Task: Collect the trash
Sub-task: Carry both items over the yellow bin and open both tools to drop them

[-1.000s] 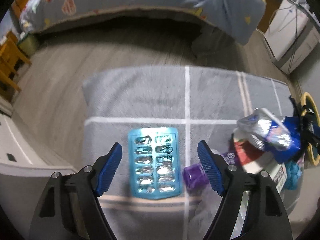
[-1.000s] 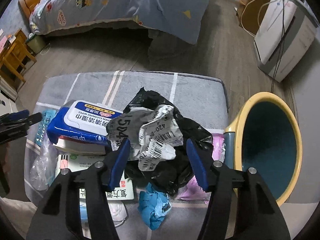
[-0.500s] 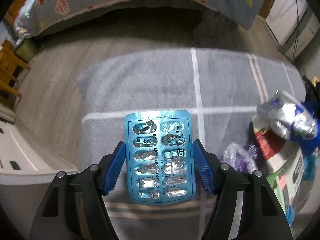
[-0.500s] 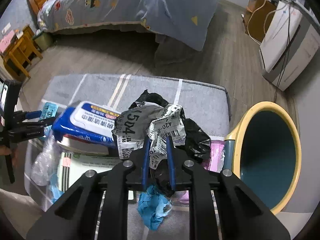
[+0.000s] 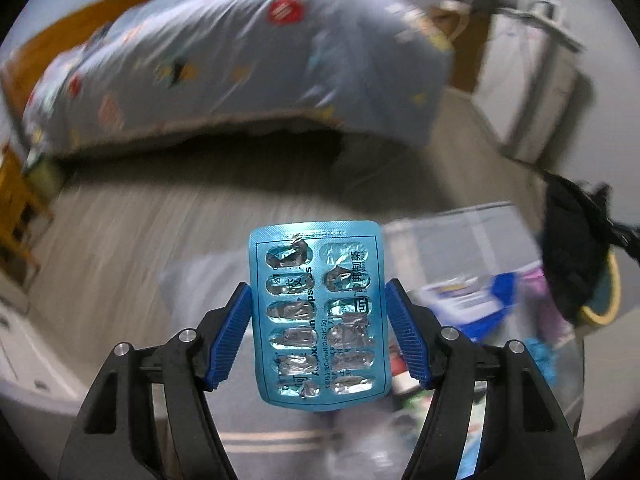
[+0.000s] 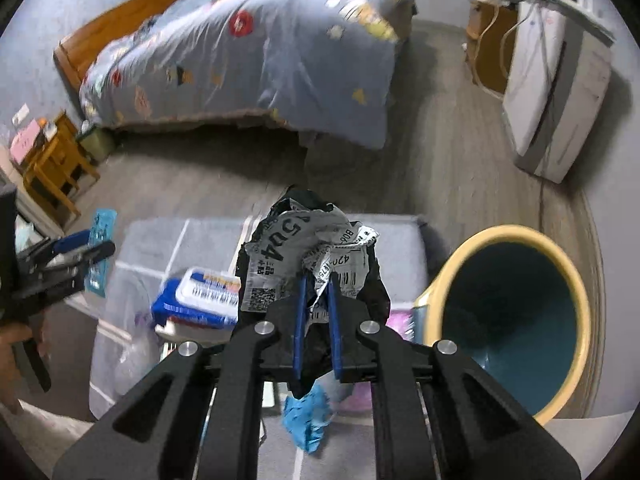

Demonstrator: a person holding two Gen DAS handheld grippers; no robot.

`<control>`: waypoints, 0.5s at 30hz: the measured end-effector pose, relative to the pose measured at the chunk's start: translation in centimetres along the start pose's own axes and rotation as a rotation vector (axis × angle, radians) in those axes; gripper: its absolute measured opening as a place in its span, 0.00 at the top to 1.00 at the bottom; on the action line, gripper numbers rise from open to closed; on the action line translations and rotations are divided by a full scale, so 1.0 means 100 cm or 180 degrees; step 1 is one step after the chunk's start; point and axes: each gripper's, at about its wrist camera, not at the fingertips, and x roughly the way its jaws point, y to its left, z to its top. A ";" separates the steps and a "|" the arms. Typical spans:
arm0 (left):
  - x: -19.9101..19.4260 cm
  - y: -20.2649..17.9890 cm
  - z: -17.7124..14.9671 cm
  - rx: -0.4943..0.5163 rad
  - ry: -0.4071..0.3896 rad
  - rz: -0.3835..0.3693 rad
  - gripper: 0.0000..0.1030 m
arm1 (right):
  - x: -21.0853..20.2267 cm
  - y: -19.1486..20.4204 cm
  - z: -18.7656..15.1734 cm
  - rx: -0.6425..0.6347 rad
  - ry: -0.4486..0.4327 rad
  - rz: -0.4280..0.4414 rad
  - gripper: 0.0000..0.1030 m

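Both grippers hold trash lifted off the grey checked cushion (image 6: 400, 240).

The left gripper (image 5: 319, 312) is clamped on a turquoise blister pack (image 5: 318, 312), upright, its foil pockets burst and crumpled. The right gripper (image 6: 316, 300), jaws closing nearly together, pinches a crumpled black mailer bag (image 6: 308, 252) with white barcode labels. Below lie a blue wet-wipes pack (image 6: 200, 298) and blue scrap (image 6: 306, 420); the yellow-rimmed teal bin (image 6: 508, 308) stands just beside. The left view's background is smeared; pack lettering is partly unreadable.
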 end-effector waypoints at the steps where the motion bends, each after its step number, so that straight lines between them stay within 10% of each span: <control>1: -0.005 -0.014 0.005 0.0078 -0.0053 -0.0076 0.34 | -0.009 -0.010 0.004 0.0039 -0.0088 -0.0056 0.91; 15: 0.011 -0.243 0.024 0.1092 0.0060 -0.1134 0.33 | -0.026 -0.173 -0.005 0.1054 -0.0098 -0.0813 0.91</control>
